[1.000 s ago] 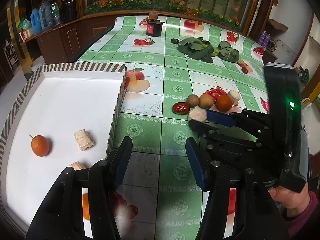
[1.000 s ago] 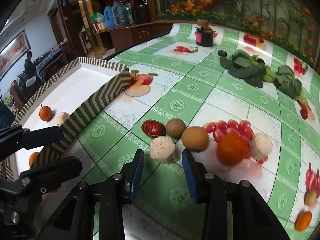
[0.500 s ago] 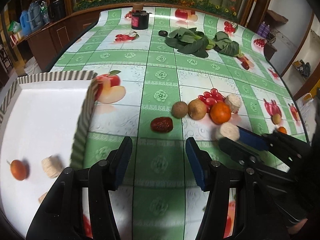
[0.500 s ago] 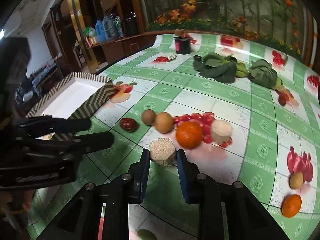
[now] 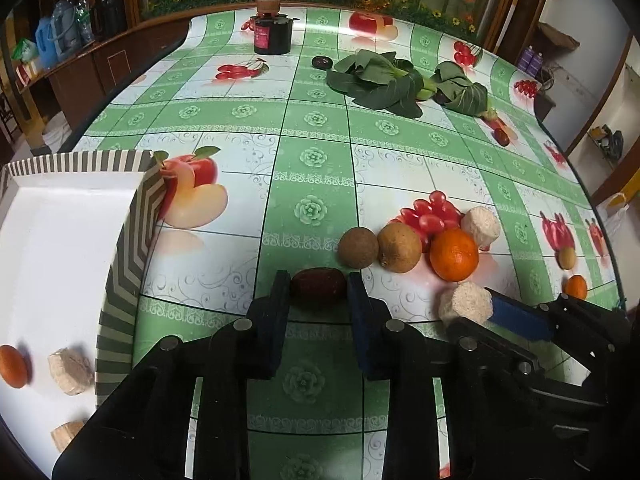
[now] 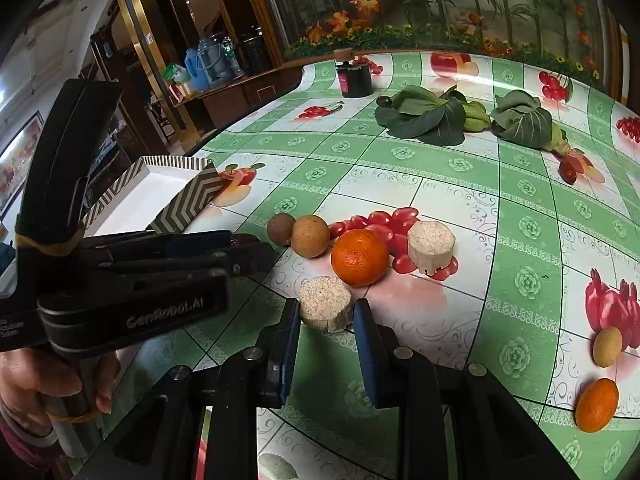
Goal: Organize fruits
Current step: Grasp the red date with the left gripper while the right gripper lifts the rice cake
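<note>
A home dining room, by the look of it. Ahead of the fingers point(image 6: 362, 320) stretches a counter point(image 5: 312, 148) under a green fruit-print oilcloth. Beyond its far edge runs a mural of bamboo and orange flowers point(image 6: 460, 4). Off to the left stand dark wooden cabinets point(image 6: 240, 92) holding blue water jugs point(image 6: 204, 62), and a framed picture point(image 6: 18, 156) hangs on the wall.

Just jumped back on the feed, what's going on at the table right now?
A person is sorting fruit with two hand-held grippers. The left hand-held gripper has its fingers on either side of the red date; whether they grip it yet is unclear. The right hand-held gripper straddles a pale cut chunk, also not clearly clamped. The white tray already holds an orange fruit and pale chunks. The orange and two brown fruits wait on the table.
</note>
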Tool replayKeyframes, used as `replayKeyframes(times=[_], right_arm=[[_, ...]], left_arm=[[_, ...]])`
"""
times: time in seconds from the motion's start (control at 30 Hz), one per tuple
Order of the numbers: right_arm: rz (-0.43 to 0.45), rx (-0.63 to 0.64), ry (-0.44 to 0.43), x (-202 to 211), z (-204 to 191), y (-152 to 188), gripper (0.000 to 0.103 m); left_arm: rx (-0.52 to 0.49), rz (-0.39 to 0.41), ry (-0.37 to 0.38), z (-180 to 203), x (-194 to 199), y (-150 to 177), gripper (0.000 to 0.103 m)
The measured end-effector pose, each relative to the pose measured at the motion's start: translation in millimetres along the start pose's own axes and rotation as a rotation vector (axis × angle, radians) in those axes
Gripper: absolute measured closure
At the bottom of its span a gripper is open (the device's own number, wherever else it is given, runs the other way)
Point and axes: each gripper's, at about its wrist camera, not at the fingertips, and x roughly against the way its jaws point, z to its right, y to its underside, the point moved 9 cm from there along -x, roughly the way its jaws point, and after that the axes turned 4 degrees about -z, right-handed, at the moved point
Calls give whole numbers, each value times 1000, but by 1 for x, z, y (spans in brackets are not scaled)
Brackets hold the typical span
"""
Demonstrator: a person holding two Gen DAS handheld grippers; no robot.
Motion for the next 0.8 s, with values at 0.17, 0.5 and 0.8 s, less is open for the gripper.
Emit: replayKeyframes(times=[0.17, 0.5, 0.8], right_arm=[[-4, -12, -2, -1, 1, 1, 76], [32, -12, 32, 25, -10, 5, 76], [50, -43, 55, 45, -16, 26, 76]], left_arm=[[2, 4, 5, 0, 8, 10, 76], [-35, 74, -16, 8, 47, 32, 76], [-57, 152, -37, 9, 81, 46, 76]])
